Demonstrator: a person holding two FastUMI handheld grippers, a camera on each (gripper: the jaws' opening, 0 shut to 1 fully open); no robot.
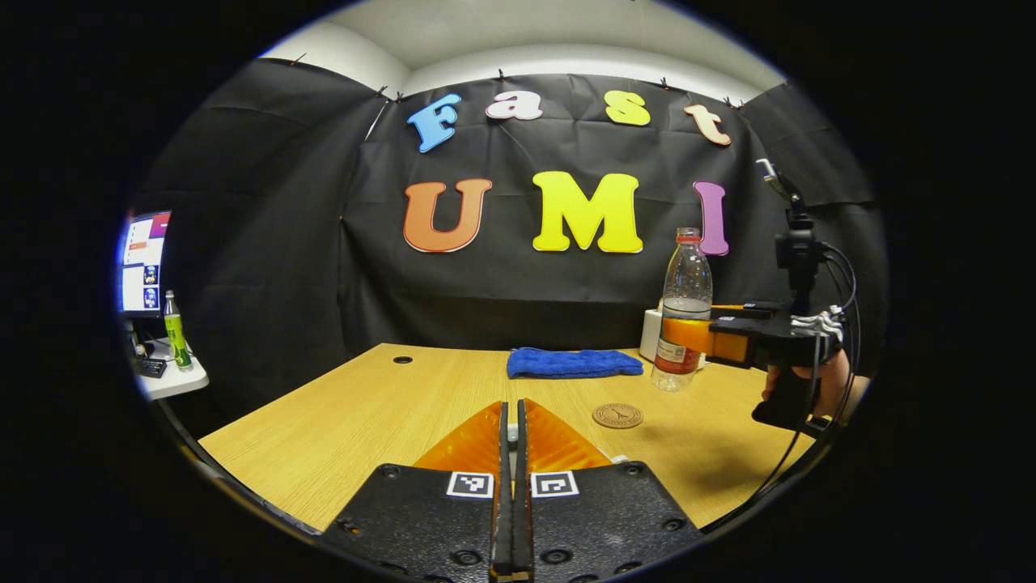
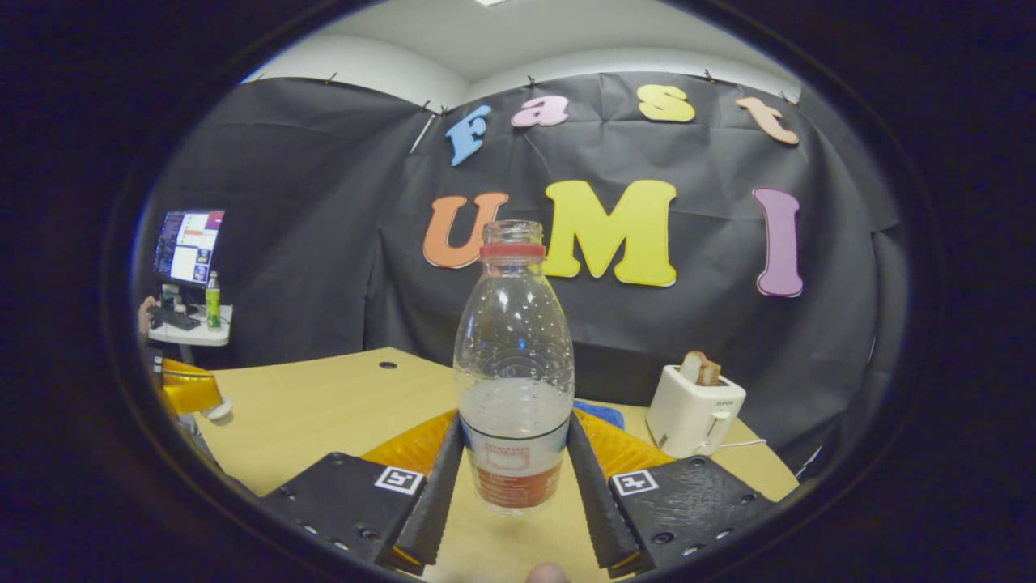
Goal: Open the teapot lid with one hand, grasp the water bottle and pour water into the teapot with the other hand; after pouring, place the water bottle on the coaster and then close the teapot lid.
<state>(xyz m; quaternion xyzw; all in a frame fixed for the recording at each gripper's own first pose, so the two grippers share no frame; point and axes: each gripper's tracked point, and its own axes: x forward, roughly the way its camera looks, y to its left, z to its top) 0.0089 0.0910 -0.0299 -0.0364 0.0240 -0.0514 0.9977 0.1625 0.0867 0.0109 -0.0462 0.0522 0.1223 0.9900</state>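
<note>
We see our right hand-held gripper (image 2: 512,478) clasping the bottle (image 2: 514,380) upright between its fingers, above the desk (image 2: 324,413). Our left hand-held gripper (image 1: 512,437) is clenched on something small; the coaster (image 1: 617,415) lies ahead-right of it.

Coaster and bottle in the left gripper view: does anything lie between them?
No. In the left gripper view the stretch of table between the coaster and the bottle is bare wood. The blue cloth lies off to the side.
</note>
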